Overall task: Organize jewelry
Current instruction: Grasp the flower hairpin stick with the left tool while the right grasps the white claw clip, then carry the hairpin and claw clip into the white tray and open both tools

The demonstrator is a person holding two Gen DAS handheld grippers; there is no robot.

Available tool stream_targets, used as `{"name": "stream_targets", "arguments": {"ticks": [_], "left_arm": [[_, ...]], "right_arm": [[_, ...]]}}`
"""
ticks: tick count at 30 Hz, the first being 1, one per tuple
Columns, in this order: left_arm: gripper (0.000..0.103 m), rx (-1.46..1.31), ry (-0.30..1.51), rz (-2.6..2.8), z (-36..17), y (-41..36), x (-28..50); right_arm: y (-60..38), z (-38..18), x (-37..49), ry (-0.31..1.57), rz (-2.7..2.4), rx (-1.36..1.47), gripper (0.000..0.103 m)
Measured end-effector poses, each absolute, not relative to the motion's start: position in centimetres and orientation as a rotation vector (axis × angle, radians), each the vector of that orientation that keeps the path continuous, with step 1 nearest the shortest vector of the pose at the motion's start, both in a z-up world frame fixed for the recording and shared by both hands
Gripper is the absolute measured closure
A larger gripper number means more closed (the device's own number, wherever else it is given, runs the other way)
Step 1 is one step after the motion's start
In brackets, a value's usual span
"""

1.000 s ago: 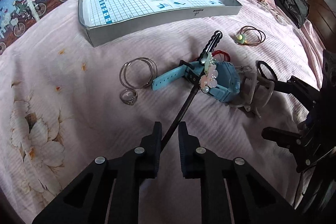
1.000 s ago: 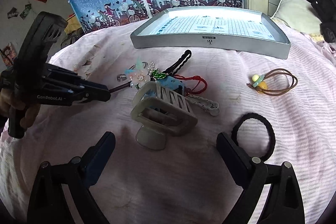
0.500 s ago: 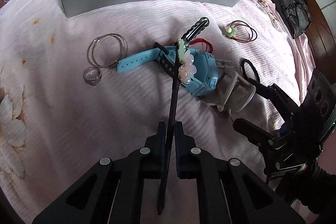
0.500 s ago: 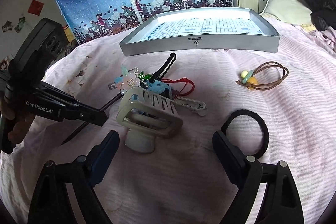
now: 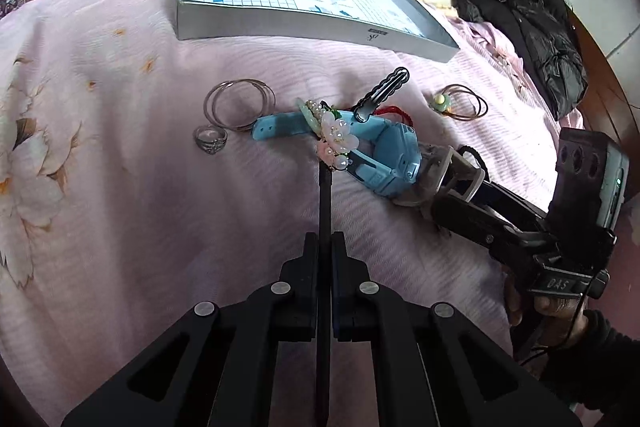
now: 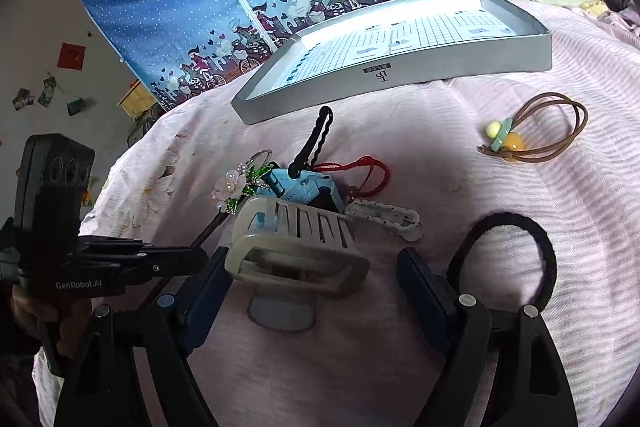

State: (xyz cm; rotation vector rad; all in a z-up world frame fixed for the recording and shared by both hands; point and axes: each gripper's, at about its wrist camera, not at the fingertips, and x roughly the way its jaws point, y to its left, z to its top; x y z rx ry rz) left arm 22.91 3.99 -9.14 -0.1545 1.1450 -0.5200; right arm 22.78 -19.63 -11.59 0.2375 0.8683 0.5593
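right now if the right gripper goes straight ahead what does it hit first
Most likely the beige claw clip, which lies between the open right gripper fingers; the blue watch sits just behind it. Depth is hard to judge here.

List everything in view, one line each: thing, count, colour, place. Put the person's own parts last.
box lid: 1, grey, far side of the bed
bangles: thin stacked rings, silver, left of the watch
ring: 1, silver, near the bangles
watch: 1, blue, centre
flower hairpin: 1, pink with a dark stick, lying over the watch
wavy clip: 1, black, resting on the watch
claw clip: 1, beige, between the right fingers
beaded hair tie: 1, brown, right
hair band: 1, black, near right
left gripper: shut on the hairpin stick
right gripper: open
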Motion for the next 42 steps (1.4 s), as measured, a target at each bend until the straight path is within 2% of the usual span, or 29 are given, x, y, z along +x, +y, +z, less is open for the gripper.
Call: {"name": "stream_targets", "arguments": {"ticks": [2, 3, 4, 16, 25, 34, 42], "left_arm": [[0.100, -0.166, 1.123, -0.507, -8.7, 4.1, 22.3], [0.100, -0.177, 1.115, -0.499, -8.6, 3.9, 22.1], [0.100, -0.189, 1.105, -0.487, -8.5, 4.2, 21.8], [0.100, -0.252, 0.984, -0.412, -6.6, 3.8, 18.7], [0.100, -0.267, 0.919, -0.393, -0.2, 3.1, 19.7], [0.100, -0.228, 0.834, -0.372, 5.3, 2.9, 24.0], [0.100, -0.242, 0.817, -0.426, 3.6, 2.8, 32.9]], "right_arm": [[-19.7, -11.6, 22.8, 0.862, 0.564, 0.254, 0.026], [-19.7, -11.6, 22.7, 0.858, 0.571, 0.263, 0.036], [-19.8, -11.6, 22.6, 0.853, 0.577, 0.276, 0.040], [-20.3, -10.5, 21.1, 0.790, 0.576, 0.305, 0.040], [-21.8, -7.2, 18.3, 0.700, 0.562, 0.308, 0.040], [-22.2, -2.9, 19.2, 0.619, 0.544, 0.305, 0.040], [-20.9, -1.2, 28.1, 0.627, 0.481, 0.242, 0.040]]}}
